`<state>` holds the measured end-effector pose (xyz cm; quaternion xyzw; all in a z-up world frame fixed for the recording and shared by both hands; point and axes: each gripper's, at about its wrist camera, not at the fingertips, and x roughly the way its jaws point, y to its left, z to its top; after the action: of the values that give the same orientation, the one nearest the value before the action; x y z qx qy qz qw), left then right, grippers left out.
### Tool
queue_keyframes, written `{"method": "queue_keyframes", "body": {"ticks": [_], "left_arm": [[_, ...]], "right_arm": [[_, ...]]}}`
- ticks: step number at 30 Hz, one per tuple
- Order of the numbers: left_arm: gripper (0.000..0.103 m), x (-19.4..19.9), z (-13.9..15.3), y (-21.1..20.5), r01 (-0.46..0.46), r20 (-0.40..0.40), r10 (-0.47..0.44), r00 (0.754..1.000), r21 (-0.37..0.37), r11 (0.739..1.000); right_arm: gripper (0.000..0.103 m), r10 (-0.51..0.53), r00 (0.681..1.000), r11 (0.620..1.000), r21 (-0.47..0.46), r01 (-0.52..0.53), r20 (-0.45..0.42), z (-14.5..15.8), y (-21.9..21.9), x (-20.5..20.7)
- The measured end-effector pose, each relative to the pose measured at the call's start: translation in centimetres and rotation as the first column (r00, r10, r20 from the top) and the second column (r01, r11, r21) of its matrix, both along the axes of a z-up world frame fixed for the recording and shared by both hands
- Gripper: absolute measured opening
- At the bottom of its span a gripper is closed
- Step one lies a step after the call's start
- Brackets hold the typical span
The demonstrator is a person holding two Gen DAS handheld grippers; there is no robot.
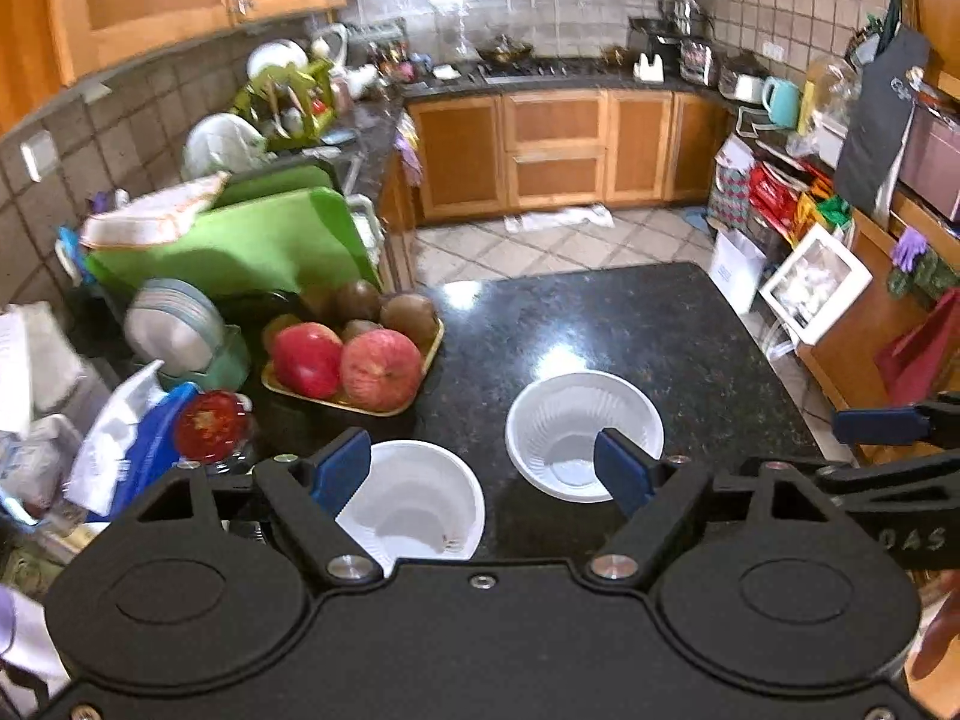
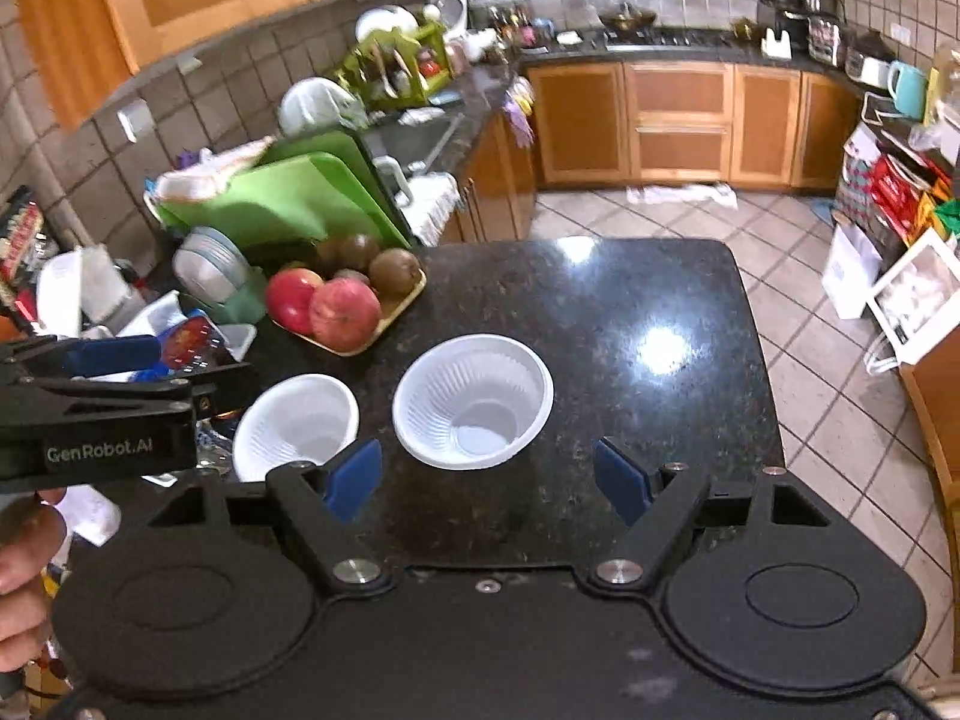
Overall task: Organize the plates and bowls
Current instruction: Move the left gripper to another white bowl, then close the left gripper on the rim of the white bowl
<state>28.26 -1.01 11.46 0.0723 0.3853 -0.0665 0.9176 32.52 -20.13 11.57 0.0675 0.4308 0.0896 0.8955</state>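
Observation:
Two white ribbed plastic bowls stand apart on the black granite counter (image 1: 630, 324). The nearer left bowl (image 1: 420, 501) lies partly under my left gripper's left finger. The right bowl (image 1: 576, 420) sits a little farther out, behind its right finger. My left gripper (image 1: 483, 468) hovers above them, open, nothing between its blue pads. In the right wrist view the same left bowl (image 2: 297, 423) and right bowl (image 2: 474, 399) lie just beyond my right gripper (image 2: 489, 480), which is open and empty. The left gripper's body (image 2: 102, 414) shows at the left edge.
A yellow tray of apples and kiwis (image 1: 354, 354) stands left of the bowls. Behind it are stacked plates in a green rack (image 1: 180, 330), green cutting boards (image 1: 240, 240) and packets. The counter's right edge (image 1: 780, 372) drops to tiled floor with boxes.

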Motion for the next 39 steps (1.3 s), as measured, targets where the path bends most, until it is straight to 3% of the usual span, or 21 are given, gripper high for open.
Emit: {"method": "queue_keyframes", "body": {"ticks": [8, 12, 18, 28, 36, 39], "left_arm": [[0.077, 5.0, -2.7, -0.2, 0.028, -0.090, -0.027, 0.996, 0.001, 1.000], [0.076, 7.8, -4.5, -0.4, 0.040, -0.134, -0.039, 0.990, 0.003, 0.999], [0.062, 11.6, -8.1, -1.5, 0.054, -0.231, -0.049, 0.972, 0.017, 0.998], [0.061, 12.3, -9.6, -1.6, 0.061, -0.279, -0.052, 0.959, 0.025, 0.998], [0.049, 12.7, -10.3, -2.5, 0.078, -0.305, -0.063, 0.950, 0.036, 0.996], [0.039, 12.9, -10.6, -2.6, 0.078, -0.318, -0.064, 0.946, 0.032, 0.996]], "right_arm": [[0.080, -0.038, 0.997, 0.994, -0.109, 0.031, -0.061, -3.1, 1.1, 4.8], [0.067, -0.065, 0.991, 0.994, -0.098, 0.053, -0.119, -5.2, 0.4, 7.5], [0.053, -0.055, 0.983, 0.997, -0.066, 0.044, -0.177, -8.4, 0.1, 10.7], [0.041, -0.026, 0.980, 0.998, -0.062, 0.014, -0.196, -10.9, 0.9, 12.3], [0.026, -0.026, 0.981, 0.998, -0.060, 0.015, -0.194, -10.9, 0.8, 12.3], [0.020, -0.027, 0.980, 0.998, -0.052, 0.017, -0.199, -11.1, 0.7, 12.3]]}}
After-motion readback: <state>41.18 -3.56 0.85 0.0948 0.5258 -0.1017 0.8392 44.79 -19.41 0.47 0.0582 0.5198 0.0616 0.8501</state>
